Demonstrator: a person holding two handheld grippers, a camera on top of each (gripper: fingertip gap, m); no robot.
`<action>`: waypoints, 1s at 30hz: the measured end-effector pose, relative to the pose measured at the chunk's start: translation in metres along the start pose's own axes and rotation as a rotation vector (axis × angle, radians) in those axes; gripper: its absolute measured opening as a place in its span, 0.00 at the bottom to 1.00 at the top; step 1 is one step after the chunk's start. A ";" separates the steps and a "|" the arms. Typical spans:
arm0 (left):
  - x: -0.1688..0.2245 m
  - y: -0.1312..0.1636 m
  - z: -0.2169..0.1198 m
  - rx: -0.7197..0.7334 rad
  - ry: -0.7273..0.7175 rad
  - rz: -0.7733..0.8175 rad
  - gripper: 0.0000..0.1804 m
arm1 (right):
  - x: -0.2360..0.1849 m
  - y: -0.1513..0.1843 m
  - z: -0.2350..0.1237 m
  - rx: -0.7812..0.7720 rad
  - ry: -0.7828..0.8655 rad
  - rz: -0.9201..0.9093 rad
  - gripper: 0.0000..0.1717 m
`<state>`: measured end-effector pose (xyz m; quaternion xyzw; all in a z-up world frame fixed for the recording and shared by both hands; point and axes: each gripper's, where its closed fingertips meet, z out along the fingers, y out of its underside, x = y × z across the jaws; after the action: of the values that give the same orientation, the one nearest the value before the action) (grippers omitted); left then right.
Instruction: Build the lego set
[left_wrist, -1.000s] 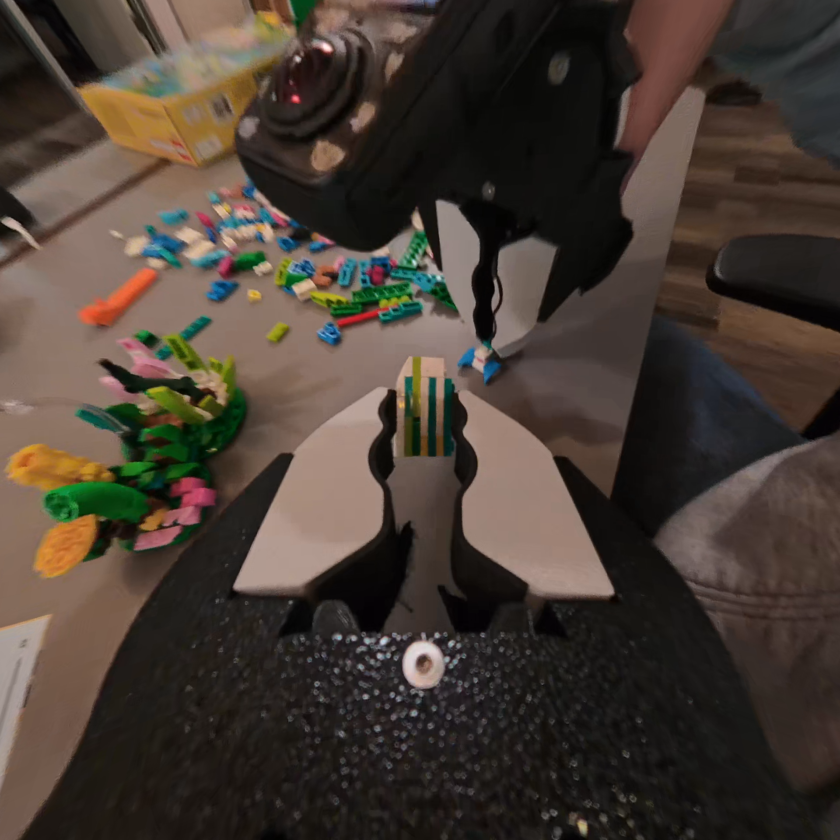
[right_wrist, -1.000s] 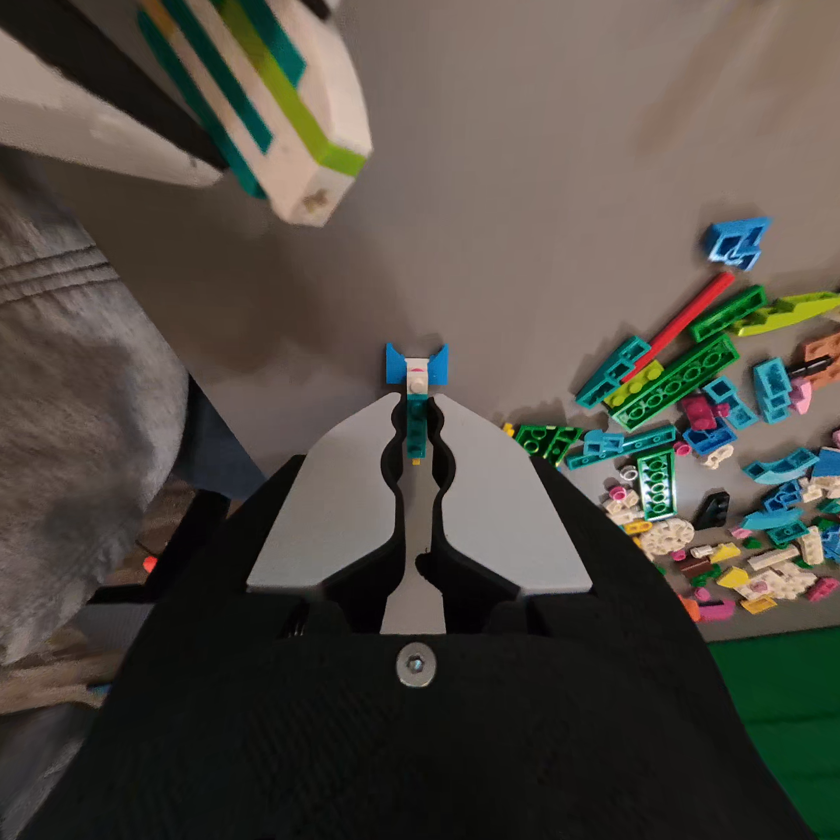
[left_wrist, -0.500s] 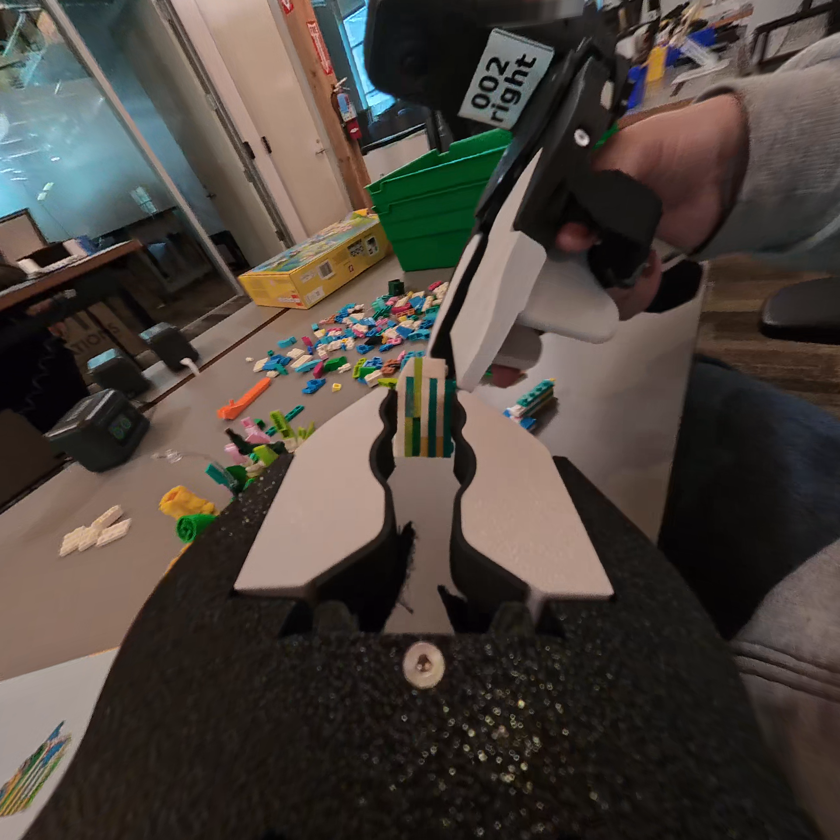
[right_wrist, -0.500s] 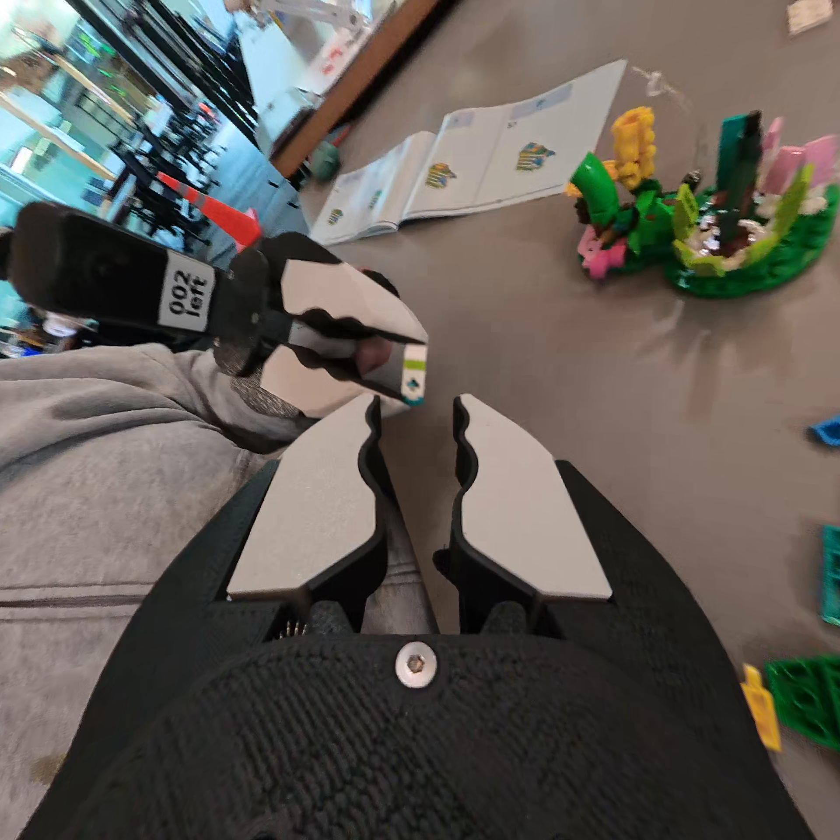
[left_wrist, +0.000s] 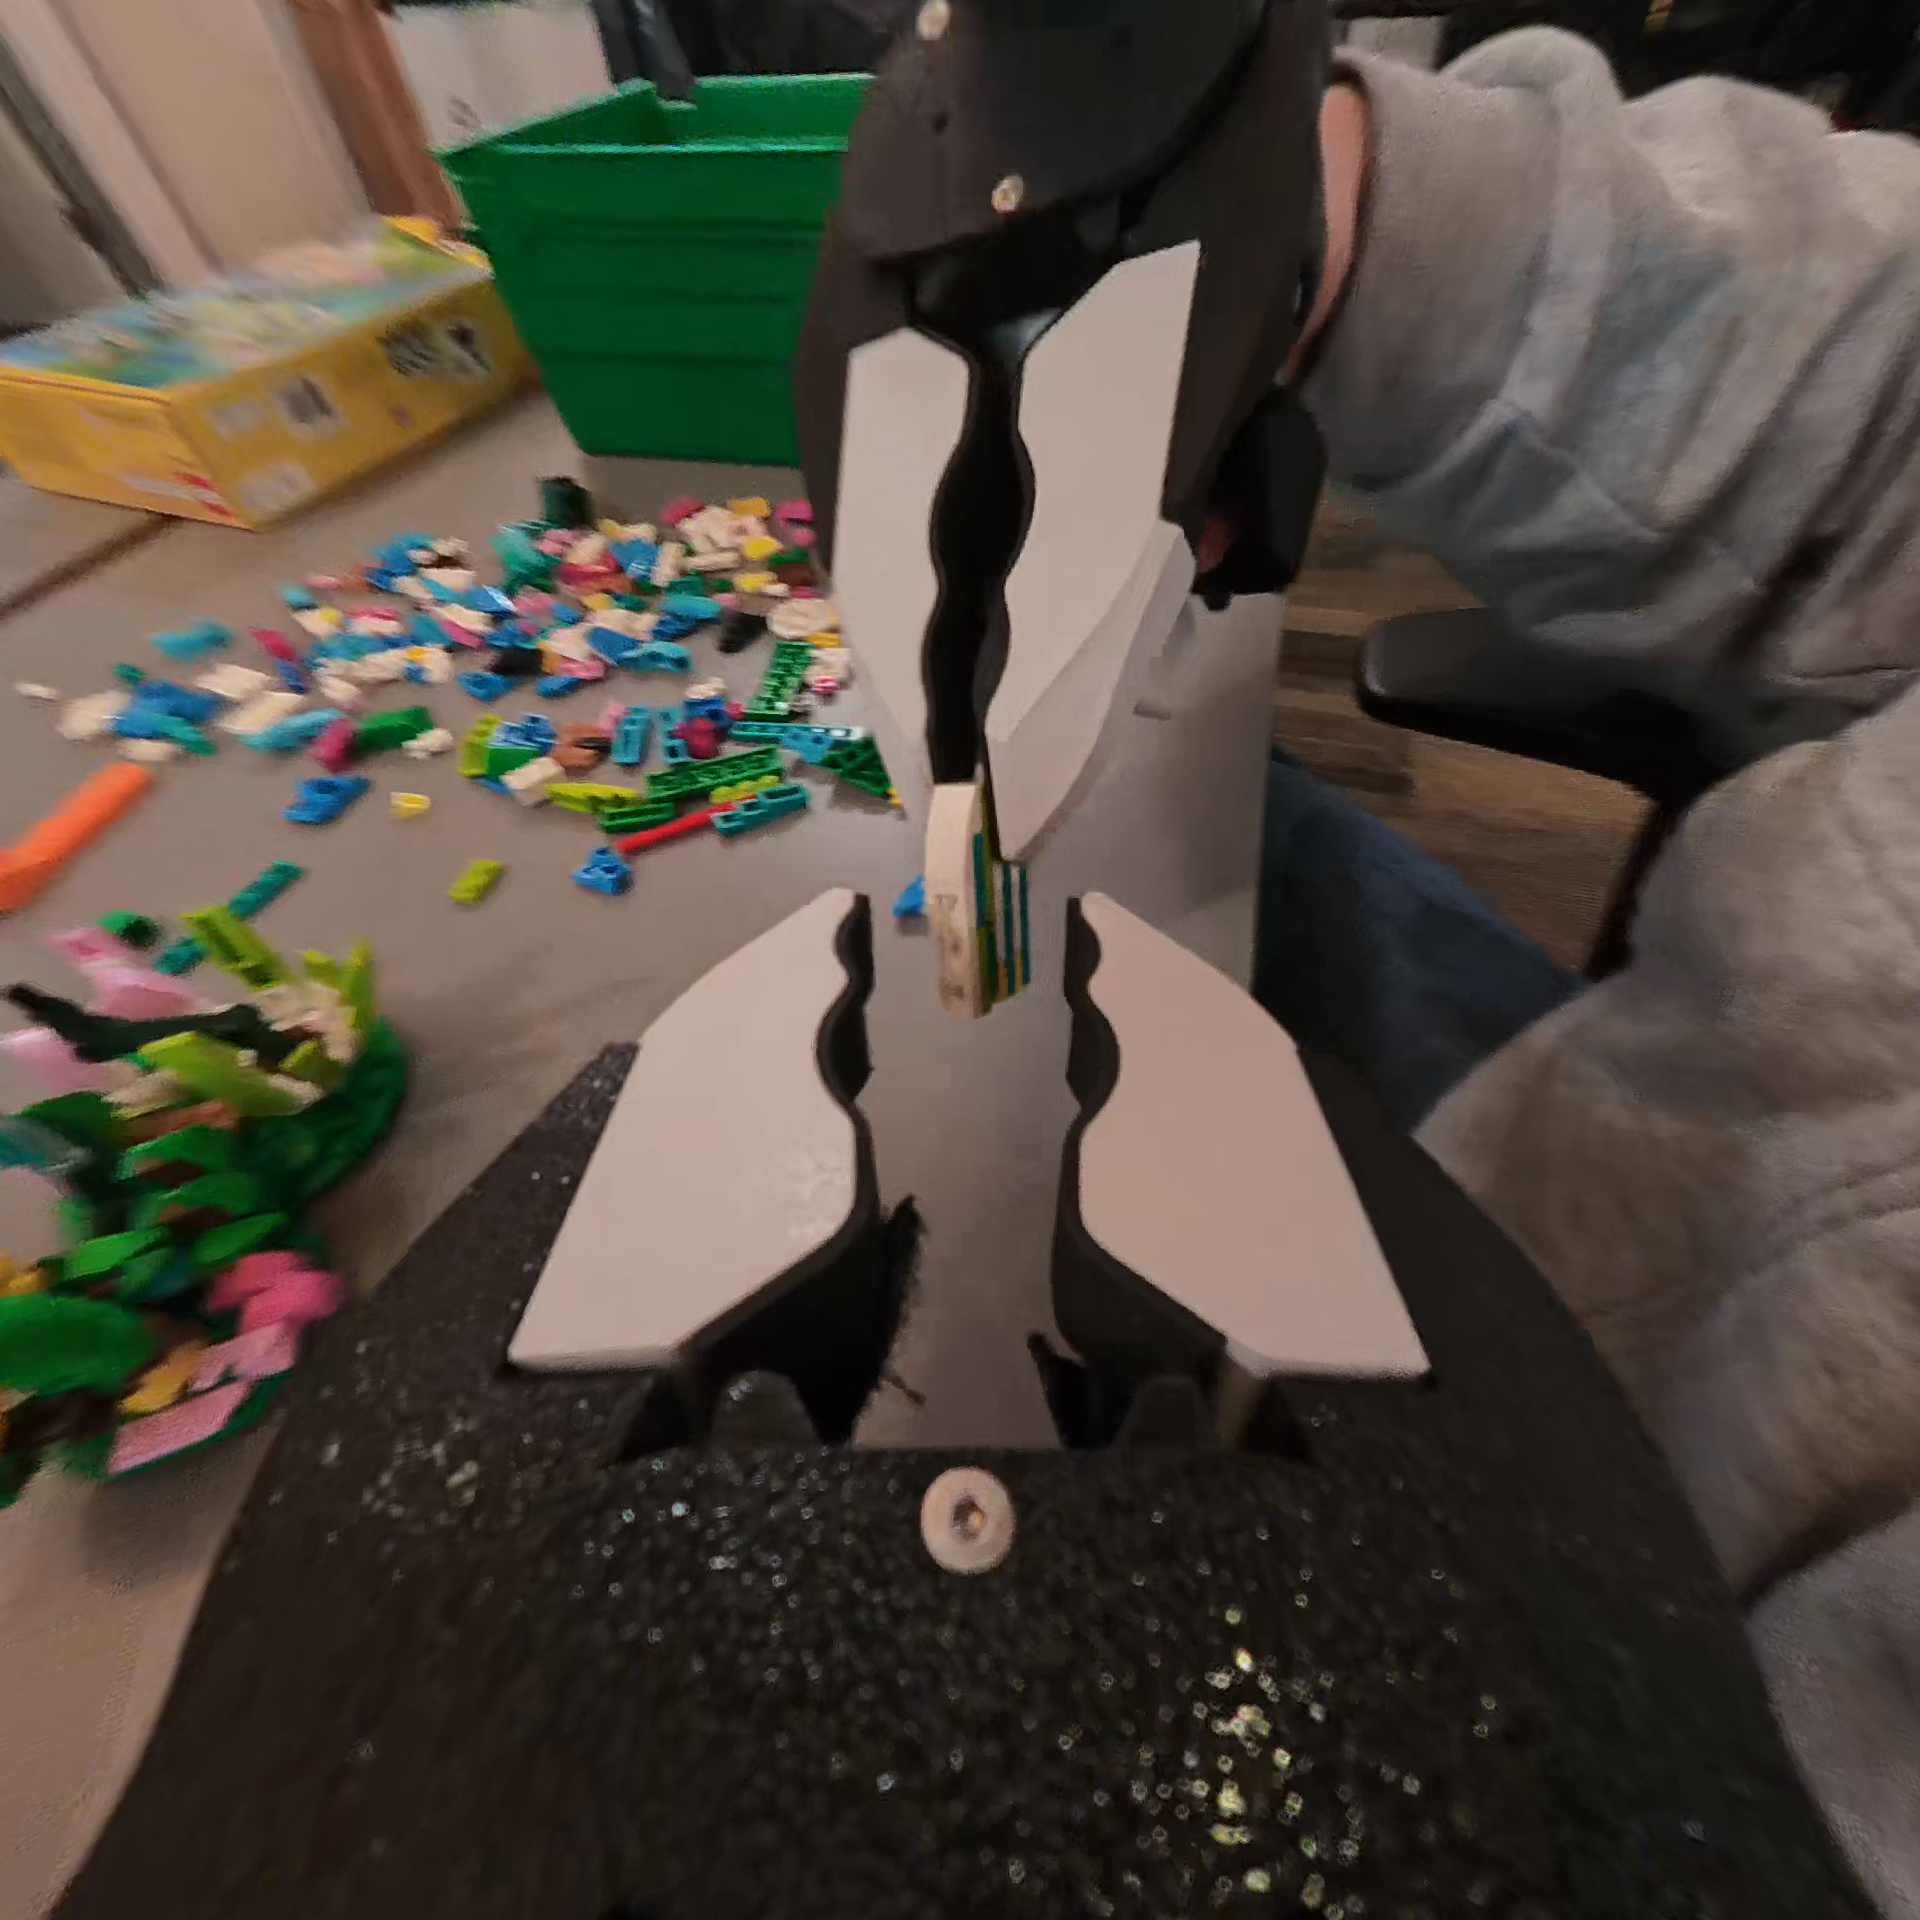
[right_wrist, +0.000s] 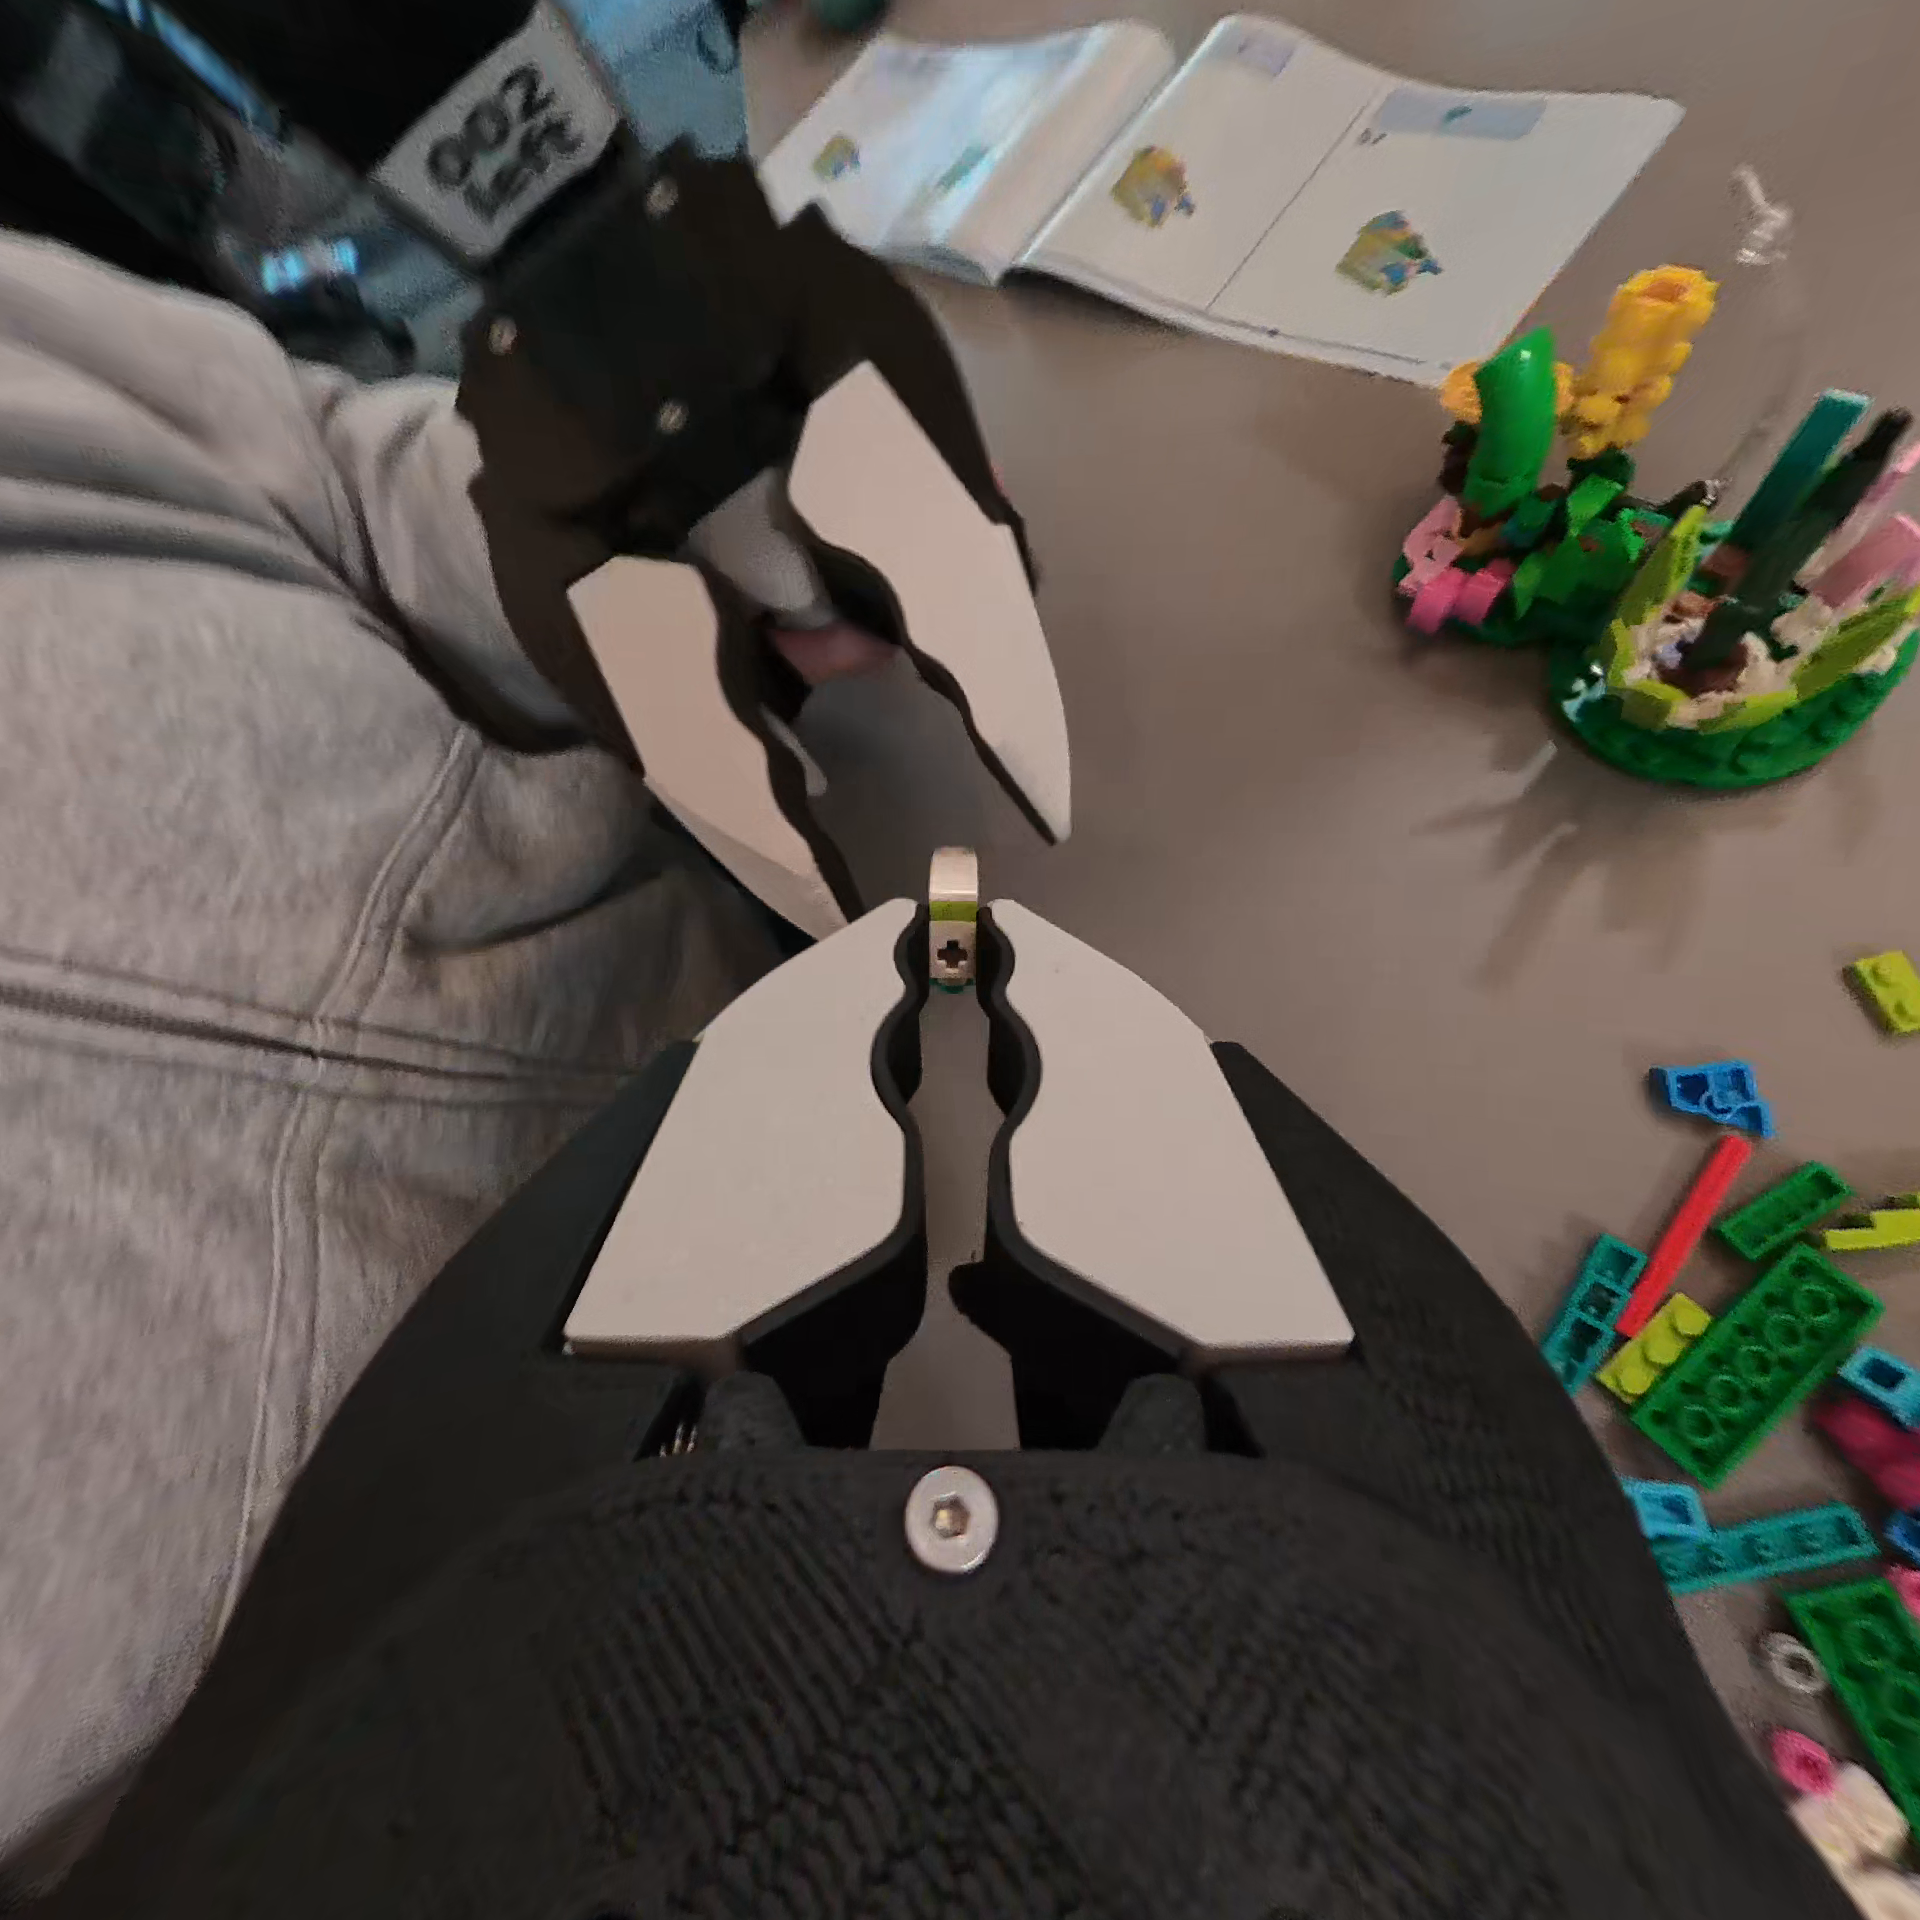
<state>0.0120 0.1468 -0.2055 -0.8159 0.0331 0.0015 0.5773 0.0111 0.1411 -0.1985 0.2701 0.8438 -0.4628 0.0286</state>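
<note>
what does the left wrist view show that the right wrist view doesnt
Only the left wrist view: a green bin, a yellow box and an orange piece.

Only the right wrist view: an open instruction booklet.

Both: the right gripper shut on a small striped white-and-green brick stack, the left gripper open with that stack between its fingers untouched, loose bricks on the grey table, and the flower build.

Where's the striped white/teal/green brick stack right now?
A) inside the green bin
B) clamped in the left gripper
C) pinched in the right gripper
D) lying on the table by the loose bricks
C: the right gripper pinches the striped brick stack at its fingertips, while the left gripper stands open around it, fingers apart from it.
</note>
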 end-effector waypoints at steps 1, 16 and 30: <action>0.004 0.000 0.002 -0.004 0.044 -0.011 0.14 | -0.003 0.001 0.000 -0.026 -0.004 -0.037 0.04; -0.012 0.008 0.001 0.005 0.050 -0.093 0.05 | 0.056 0.083 -0.039 -0.411 0.150 -0.025 0.14; -0.023 -0.002 -0.003 0.172 0.055 -0.263 0.05 | 0.045 0.036 -0.010 -0.025 0.134 0.099 0.04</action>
<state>-0.0109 0.1463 -0.2016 -0.7604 -0.0580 -0.0994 0.6392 -0.0076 0.1837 -0.2334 0.3417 0.8351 -0.4310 -0.0018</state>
